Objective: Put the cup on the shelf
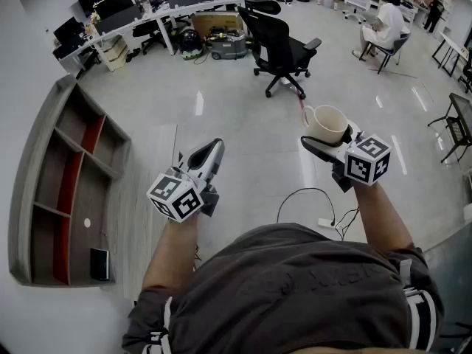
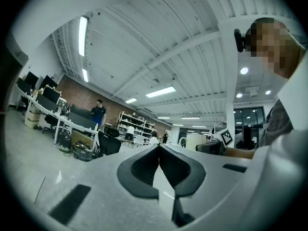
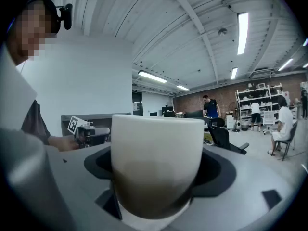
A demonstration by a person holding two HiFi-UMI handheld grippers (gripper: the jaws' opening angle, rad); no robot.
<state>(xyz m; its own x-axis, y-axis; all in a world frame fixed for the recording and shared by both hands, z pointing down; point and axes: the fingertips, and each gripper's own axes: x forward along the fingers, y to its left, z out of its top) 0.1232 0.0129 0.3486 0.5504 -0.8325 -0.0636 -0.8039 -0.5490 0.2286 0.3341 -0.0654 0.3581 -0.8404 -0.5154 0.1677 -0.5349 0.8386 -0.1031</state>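
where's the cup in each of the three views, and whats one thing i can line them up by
Head view: the cup is right of centre, held in the right gripper above the floor.
Left gripper view: the cup is small, low and just right of centre.
Right gripper view: the cup fills the centre, between the jaws.
Shared landmark: the black office chair.

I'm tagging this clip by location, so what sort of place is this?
Most likely an open-plan office or lab workspace: a long white desk carrying dark monitors, a black swivel office chair, and white storage racks.
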